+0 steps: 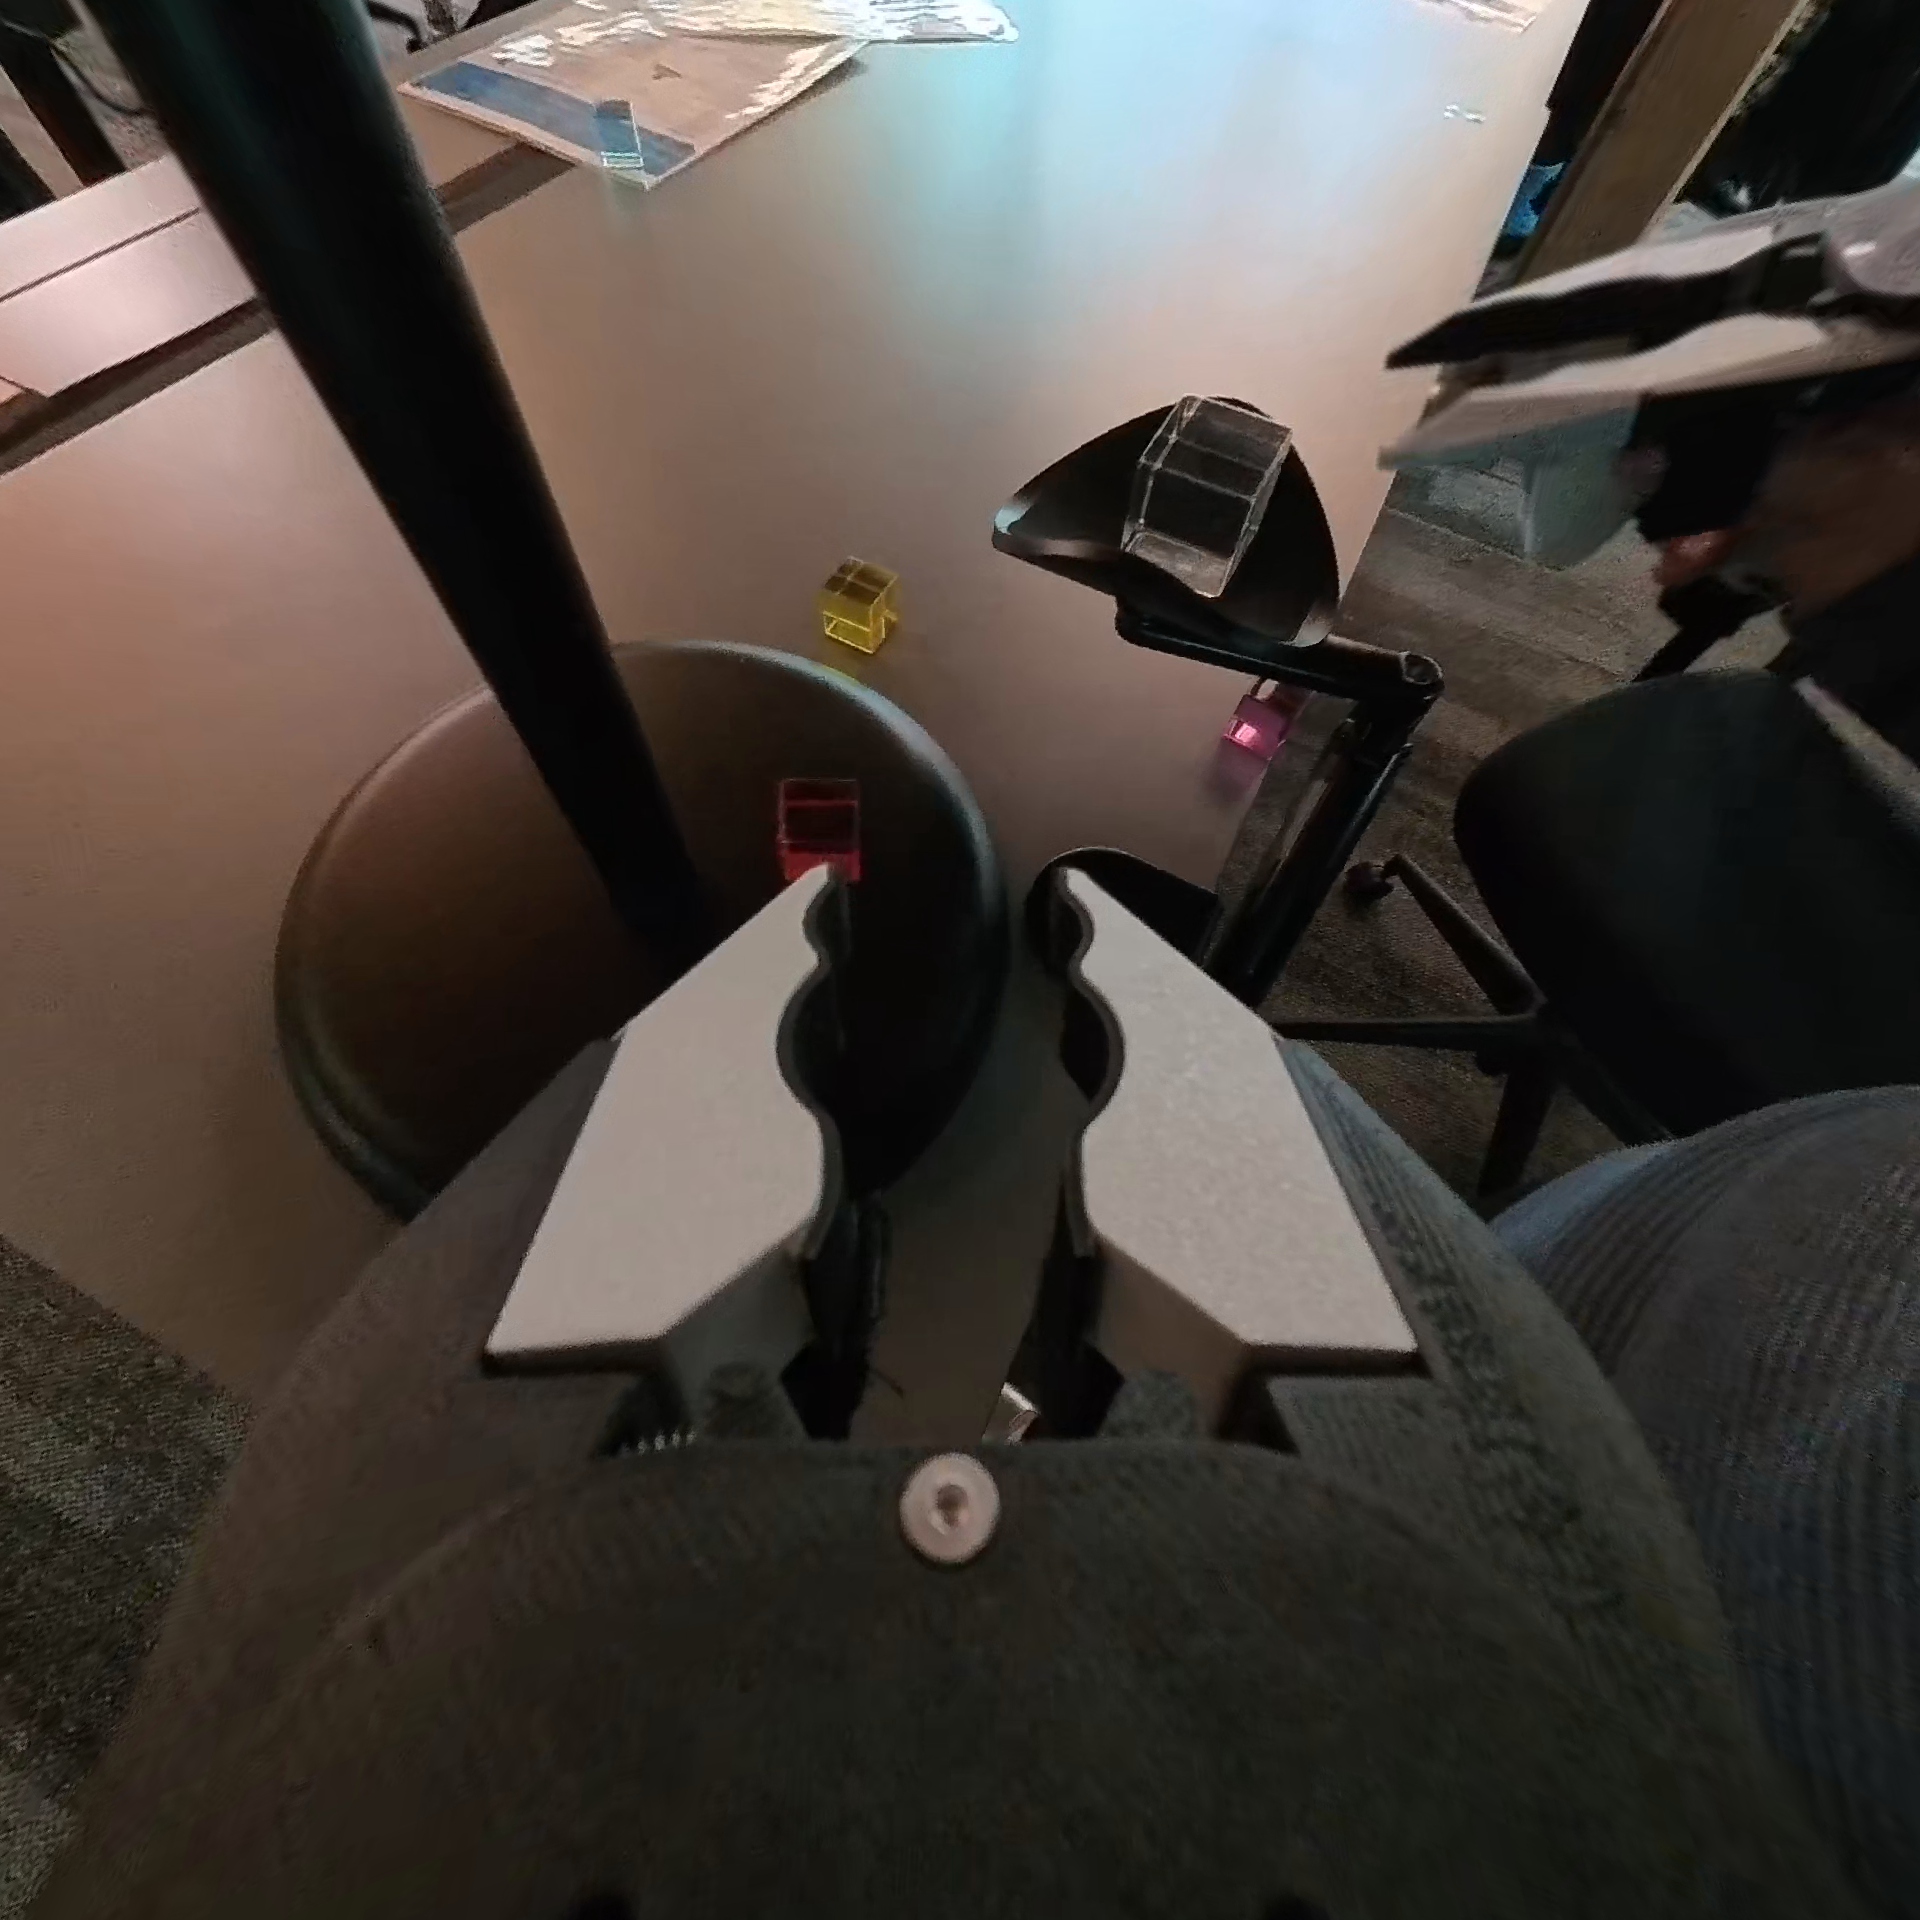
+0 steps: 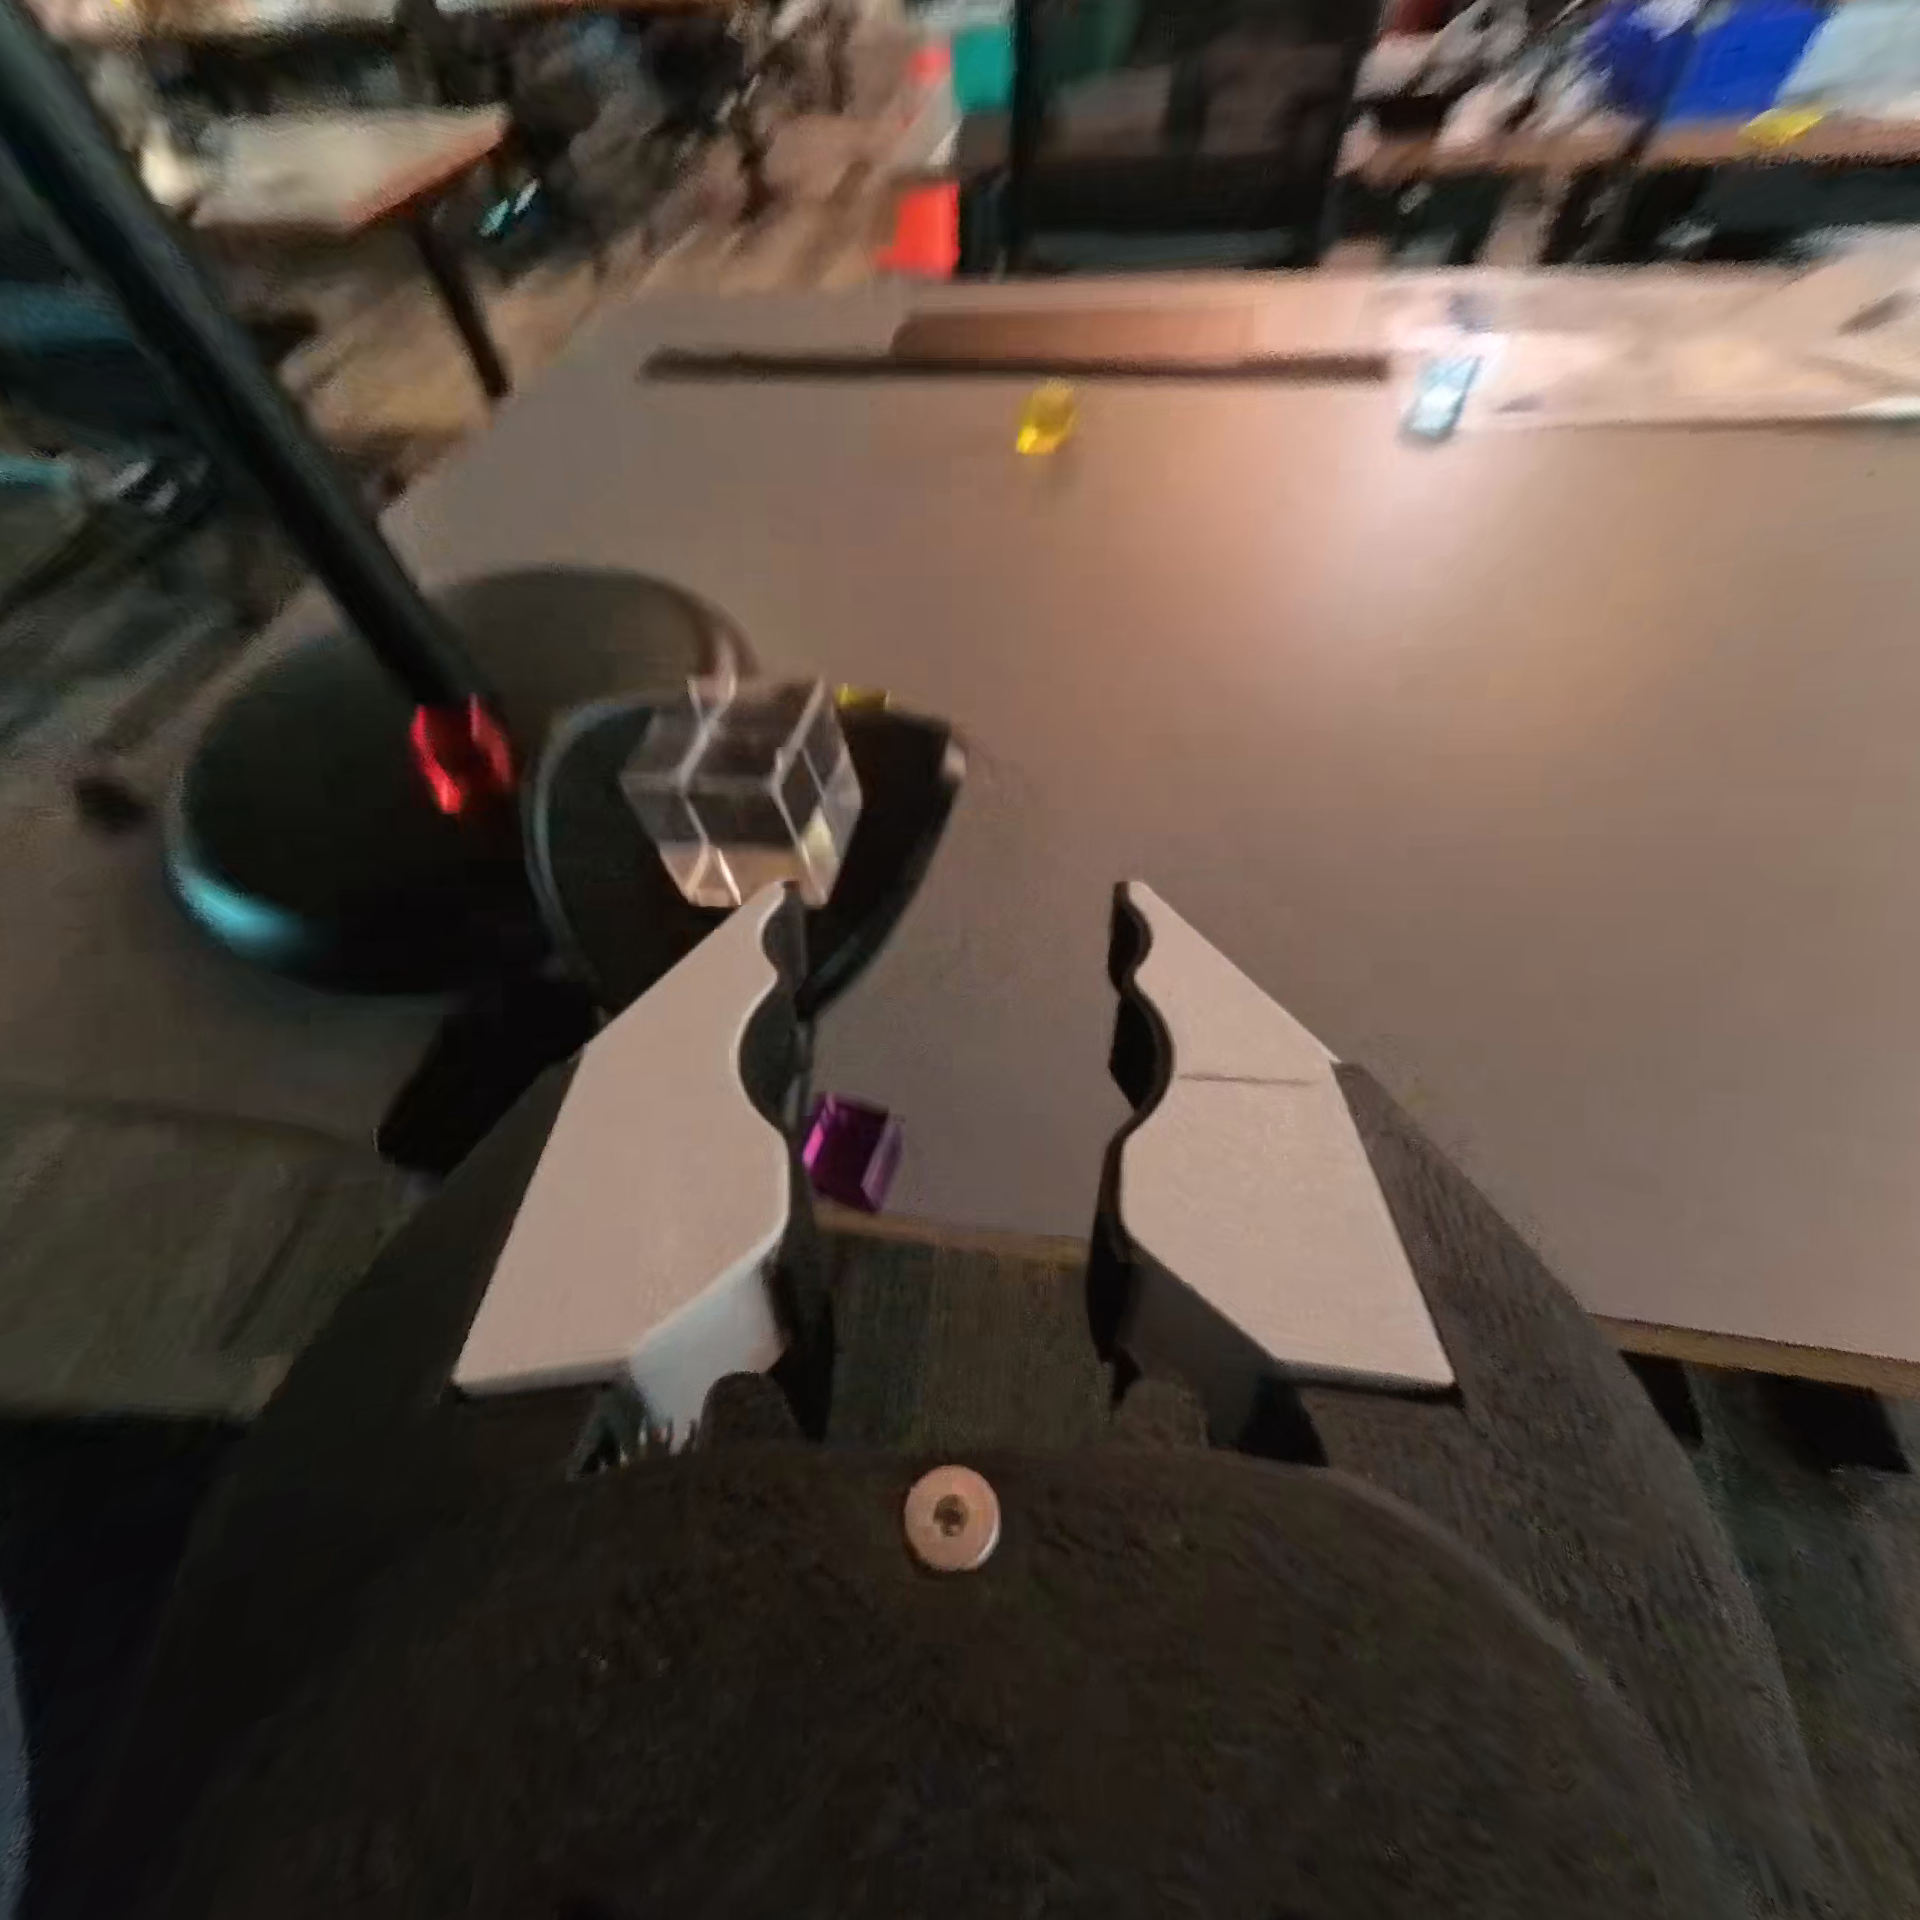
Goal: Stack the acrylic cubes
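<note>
A brown worktop [image 1: 779, 343] fills the upper half of the left wrist view. A black round base [image 1: 436, 935] sits at centre left, bearing a red cube [image 1: 821, 844]. A clear cube [image 1: 1205, 494] rests on a black dish [image 1: 1091, 499] at upper right. No legible writing is seen. The left gripper [image 1: 940, 883] jaws are parted and bare; the right gripper [image 2: 945, 894] jaws are spread wide, nothing held.

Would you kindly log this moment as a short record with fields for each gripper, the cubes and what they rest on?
left gripper: open, nothing between the fingers, over the round black base
right gripper: open, empty, near the clear cube
clear cube: on a black dish atop a stand
red cube: on the round base, by the pole
yellow cube: on the table
magenta cube: near the table edge
</note>
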Action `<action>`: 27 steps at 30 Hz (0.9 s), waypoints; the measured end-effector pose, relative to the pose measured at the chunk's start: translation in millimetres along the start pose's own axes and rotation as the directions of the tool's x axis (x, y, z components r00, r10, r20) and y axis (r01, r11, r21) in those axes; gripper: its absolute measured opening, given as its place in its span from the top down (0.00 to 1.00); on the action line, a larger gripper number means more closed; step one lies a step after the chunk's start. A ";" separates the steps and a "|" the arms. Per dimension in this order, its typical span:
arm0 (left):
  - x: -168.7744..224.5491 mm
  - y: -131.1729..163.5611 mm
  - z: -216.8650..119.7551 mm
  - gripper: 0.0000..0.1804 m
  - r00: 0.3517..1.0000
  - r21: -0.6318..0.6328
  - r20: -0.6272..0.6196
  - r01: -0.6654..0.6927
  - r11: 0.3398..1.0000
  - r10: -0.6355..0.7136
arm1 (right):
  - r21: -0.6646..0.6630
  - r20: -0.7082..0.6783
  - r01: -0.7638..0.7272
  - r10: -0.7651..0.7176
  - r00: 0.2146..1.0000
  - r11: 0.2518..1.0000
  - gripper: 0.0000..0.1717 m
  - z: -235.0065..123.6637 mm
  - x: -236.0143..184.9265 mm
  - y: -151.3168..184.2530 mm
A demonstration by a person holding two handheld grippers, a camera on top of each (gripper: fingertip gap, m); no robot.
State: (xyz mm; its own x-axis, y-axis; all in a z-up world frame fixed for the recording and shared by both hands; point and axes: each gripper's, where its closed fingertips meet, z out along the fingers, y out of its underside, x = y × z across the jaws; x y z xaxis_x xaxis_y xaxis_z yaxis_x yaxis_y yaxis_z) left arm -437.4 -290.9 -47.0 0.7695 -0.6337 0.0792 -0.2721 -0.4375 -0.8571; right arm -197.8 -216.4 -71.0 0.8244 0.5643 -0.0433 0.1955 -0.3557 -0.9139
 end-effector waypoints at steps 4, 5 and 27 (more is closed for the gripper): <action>-0.6 -0.7 -1.7 0.79 1.000 0.004 -0.003 0.006 1.000 -0.006 | -0.177 0.268 0.403 -0.350 0.898 0.898 0.67 -3.0 -10.3 46.8; -0.4 -0.6 -1.6 0.79 1.000 0.001 -0.005 0.005 1.000 -0.005 | -0.212 0.348 0.451 -0.365 0.864 0.867 0.70 -2.9 -14.0 58.4; -0.4 4.9 -9.5 0.79 0.999 -0.023 0.009 0.037 0.999 -0.037 | -0.305 0.641 0.561 -0.270 0.719 0.769 0.85 44.6 -2.4 89.9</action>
State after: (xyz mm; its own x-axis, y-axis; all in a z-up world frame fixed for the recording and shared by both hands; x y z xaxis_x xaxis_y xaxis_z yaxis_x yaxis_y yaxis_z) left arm -444.5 -298.8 -46.4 0.7839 -0.6117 0.1063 -0.2568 -0.4753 -0.8415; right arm -205.9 -216.5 -171.1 0.1993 0.9790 -0.0428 0.7751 -0.1842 -0.6044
